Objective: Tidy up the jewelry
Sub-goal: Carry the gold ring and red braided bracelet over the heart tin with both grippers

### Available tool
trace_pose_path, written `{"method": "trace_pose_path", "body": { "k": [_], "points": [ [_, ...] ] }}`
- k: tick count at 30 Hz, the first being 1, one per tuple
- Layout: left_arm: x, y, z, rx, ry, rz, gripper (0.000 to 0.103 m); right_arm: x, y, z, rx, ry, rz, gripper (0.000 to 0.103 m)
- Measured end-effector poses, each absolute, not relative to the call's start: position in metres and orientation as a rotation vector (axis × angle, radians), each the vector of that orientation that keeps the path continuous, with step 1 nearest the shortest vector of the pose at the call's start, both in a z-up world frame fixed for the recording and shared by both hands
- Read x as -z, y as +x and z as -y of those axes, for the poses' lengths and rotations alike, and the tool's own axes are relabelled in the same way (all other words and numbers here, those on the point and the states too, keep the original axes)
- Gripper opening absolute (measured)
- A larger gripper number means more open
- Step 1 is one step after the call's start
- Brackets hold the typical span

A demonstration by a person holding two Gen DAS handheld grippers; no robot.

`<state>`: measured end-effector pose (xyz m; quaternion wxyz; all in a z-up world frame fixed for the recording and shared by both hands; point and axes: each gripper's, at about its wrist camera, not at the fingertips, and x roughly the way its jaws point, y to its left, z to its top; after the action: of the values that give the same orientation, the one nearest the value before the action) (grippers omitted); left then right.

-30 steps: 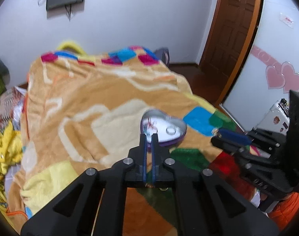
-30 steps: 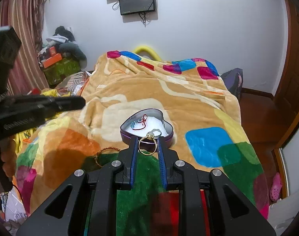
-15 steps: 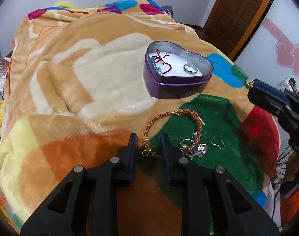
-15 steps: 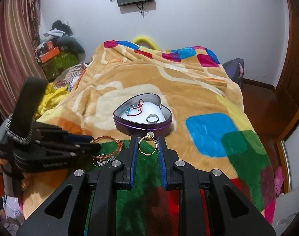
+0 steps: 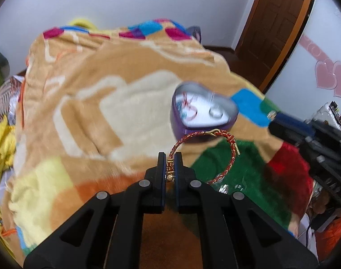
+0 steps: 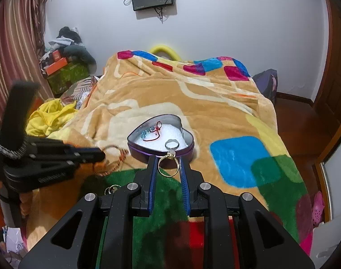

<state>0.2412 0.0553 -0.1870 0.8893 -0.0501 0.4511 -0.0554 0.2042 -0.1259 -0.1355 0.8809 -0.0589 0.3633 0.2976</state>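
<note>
1. In the right wrist view, at the far left, the left tongs [image 6: 98, 153] come in from about 9 o'clock. Their jaws have just been closing, and they are now shut on the beaded end of the red-and-gold bracelet [image 5: 217, 141]. In the left wrist view its loop stands out past the tips toward 1 o'clock and hangs free above the bed blanket [image 5: 85, 103].

2. In the middle stands the heart-shaped tin [image 6: 134, 150], open, on the blanket. It already holds a red cord piece [image 6: 156, 132] and a silver ring [image 6: 172, 144] on a white lining. From the left tongs the tin lies at about 1 o'clock, just beyond the bracelet loop. The long axis of the loop points roughly toward the tin.

3. The right tongs [image 6: 168, 164] are closed on the gold ring [image 6: 168, 163], a narrow gap only, with its stone uppermost. The tin lies at 12 o'clock, and its near wall is just behind the ring.

4. In my judgement the right tongs are the nearer ones to the tin. They need only a short move forward over the wall. The left tongs must travel toward 1 o'clock and lift the loop over the rim.

5. Some loose small jewelry [image 6: 112, 188] remains on the green patch, at 9 o'clock of the right tongs.
</note>
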Motion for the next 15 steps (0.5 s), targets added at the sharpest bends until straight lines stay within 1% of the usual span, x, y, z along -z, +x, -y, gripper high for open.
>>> {"method": "trace_pose_path", "body": {
  "k": [6,15],
  "points": [
    [0.157,0.249,-0.052,0.117,-0.093,-0.859,0.005,0.130,0.210,0.124,-0.619,-0.113,-0.744,0.018],
    [0.145,0.274,-0.053,0.120,-0.097,-0.812,0.005,0.125,0.221,0.118,-0.625,-0.111,-0.719,0.018]
  ]
}}
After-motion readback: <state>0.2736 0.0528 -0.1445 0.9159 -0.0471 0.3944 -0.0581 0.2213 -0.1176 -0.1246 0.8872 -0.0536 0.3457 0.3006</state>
